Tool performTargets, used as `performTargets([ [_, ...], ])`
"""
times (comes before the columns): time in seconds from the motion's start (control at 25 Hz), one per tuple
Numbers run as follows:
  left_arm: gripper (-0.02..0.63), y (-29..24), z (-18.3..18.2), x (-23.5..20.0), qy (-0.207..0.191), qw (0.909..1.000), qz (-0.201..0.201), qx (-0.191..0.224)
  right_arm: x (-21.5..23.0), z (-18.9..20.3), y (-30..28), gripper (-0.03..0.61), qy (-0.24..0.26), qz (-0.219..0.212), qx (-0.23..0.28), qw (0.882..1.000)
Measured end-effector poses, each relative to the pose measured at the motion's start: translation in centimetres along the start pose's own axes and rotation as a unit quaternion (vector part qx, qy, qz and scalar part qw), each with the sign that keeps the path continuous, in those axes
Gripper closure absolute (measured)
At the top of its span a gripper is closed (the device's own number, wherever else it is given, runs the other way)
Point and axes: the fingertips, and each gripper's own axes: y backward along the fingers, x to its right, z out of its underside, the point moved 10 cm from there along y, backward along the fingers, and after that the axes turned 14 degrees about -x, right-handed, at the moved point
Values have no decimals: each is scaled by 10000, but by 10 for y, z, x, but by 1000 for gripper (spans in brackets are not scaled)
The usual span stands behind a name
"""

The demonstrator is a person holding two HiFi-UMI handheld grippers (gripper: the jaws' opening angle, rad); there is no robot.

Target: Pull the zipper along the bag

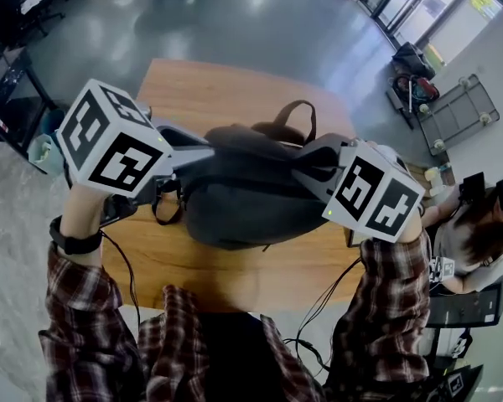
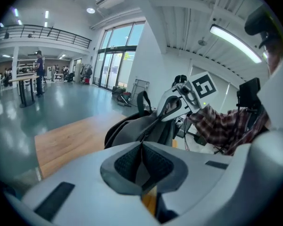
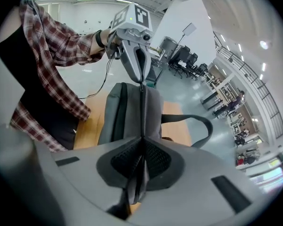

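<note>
A grey backpack (image 1: 243, 199) lies on the wooden table (image 1: 193, 90), its carry handle (image 1: 298, 111) at the far side. My left gripper (image 1: 214, 152) reaches in from the left and is shut on a thin grey piece at the bag's top seam (image 3: 142, 98); I cannot tell whether it is the zipper pull. In its own view, the left gripper (image 2: 142, 161) has grey material pinched between the pads. My right gripper (image 1: 306, 167) is shut on a fold of the bag's grey fabric at the right end, which hangs between its pads in the right gripper (image 3: 141, 161) view. The two grippers face each other along the seam.
A black strap loop (image 1: 163, 203) hangs off the bag's left side. Cables (image 1: 318, 308) run down from the table's near edge. A person sits at the right (image 1: 478, 233), and a wire cart (image 1: 453, 111) stands beyond. A small bin (image 1: 46, 153) is at the left.
</note>
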Motion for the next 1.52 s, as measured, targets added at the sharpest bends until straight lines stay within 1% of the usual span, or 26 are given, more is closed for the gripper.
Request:
performTargets([
  [0.08, 598, 9, 17, -11, 272, 9995, 6, 147, 2, 9, 1, 555, -93, -55, 61, 9999],
  [0.2, 598, 11, 47, -22, 672, 9967, 198, 417, 1, 10, 0, 555, -125, -201, 144, 9996],
  [0.32, 598, 2, 73, -30, 1093, 9912, 338, 660, 2, 11, -3, 555, -54, -230, 45, 9997],
  [0.4, 598, -5, 79, -32, 1244, 9876, 456, 847, 2, 13, -4, 555, -12, -188, 15, 9998],
  [0.48, 598, -6, 80, -31, 1276, 9864, 424, 941, 0, 12, -3, 554, 25, -125, 98, 9999],
  [0.56, 598, -3, 81, -31, 1272, 9862, 350, 1000, -1, 6, 7, 554, 71, -90, 361, 9993],
  [0.64, 598, 0, 80, -32, 1243, 9863, 306, 1040, -1, -6, 21, 549, 146, 75, 659, 9977],
  [0.76, 598, 0, 74, -30, 1153, 9874, 295, 1041, -10, -40, 35, 548, 361, 344, 914, 9946],
  [0.92, 598, -1, 65, -24, 1053, 9887, 255, 1038, -17, -98, 25, 539, 836, 386, 983, 9909],
  [1.0, 598, -2, 62, -22, 1040, 9886, 235, 1059, -13, -118, 10, 516, 1077, 345, 745, 9908],
  [1.12, 598, -1, 61, -19, 1020, 9885, 225, 1091, -9, -130, -18, 474, 1187, 230, -80, 9926],
  [1.16, 598, 0, 61, -18, 1019, 9884, 213, 1104, -9, -131, -26, 472, 1231, 203, -313, 9917],
  [1.24, 598, 2, 61, -16, 1034, 9877, 221, 1150, -8, -131, -35, 474, 1359, 174, -575, 9889],
  [1.36, 598, 0, 61, -14, 1044, 9868, 289, 1202, -9, -130, -41, 484, 1583, 231, -680, 9848],
  [1.44, 598, -1, 63, -15, 1037, 9870, 269, 1201, -12, -130, -44, 543, 1708, 295, -643, 9828],
  [1.52, 598, 0, 68, -18, 1034, 9871, 238, 1197, -12, -127, -43, 560, 1755, 205, -450, 9832],
])
